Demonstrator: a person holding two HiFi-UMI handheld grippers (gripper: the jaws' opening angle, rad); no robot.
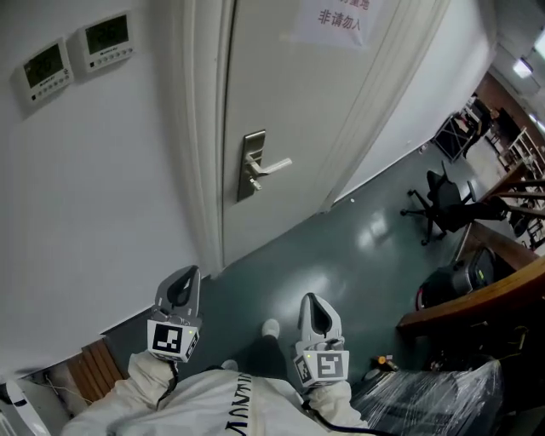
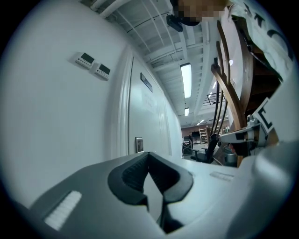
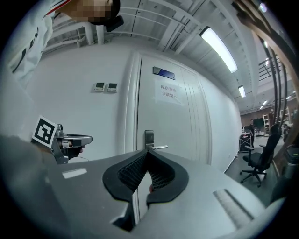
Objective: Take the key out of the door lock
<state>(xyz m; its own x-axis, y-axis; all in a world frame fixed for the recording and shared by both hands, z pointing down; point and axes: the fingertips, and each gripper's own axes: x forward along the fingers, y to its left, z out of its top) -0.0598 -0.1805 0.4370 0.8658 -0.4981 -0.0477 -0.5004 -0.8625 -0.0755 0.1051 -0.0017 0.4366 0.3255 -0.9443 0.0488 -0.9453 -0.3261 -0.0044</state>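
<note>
A white door stands shut ahead of me, with a metal lock plate and a lever handle pointing right. A small bit sticks out of the plate below the handle; it is too small to tell whether it is the key. The right gripper view shows the same lock plate straight beyond the jaws. My left gripper and right gripper hang low near my body, well short of the door. Both are shut with nothing between the fingers. The left gripper also shows in the right gripper view.
Two wall control panels sit left of the door frame. A paper notice hangs on the door. A black office chair, a wooden desk and a plastic-wrapped bundle stand to the right on the grey floor.
</note>
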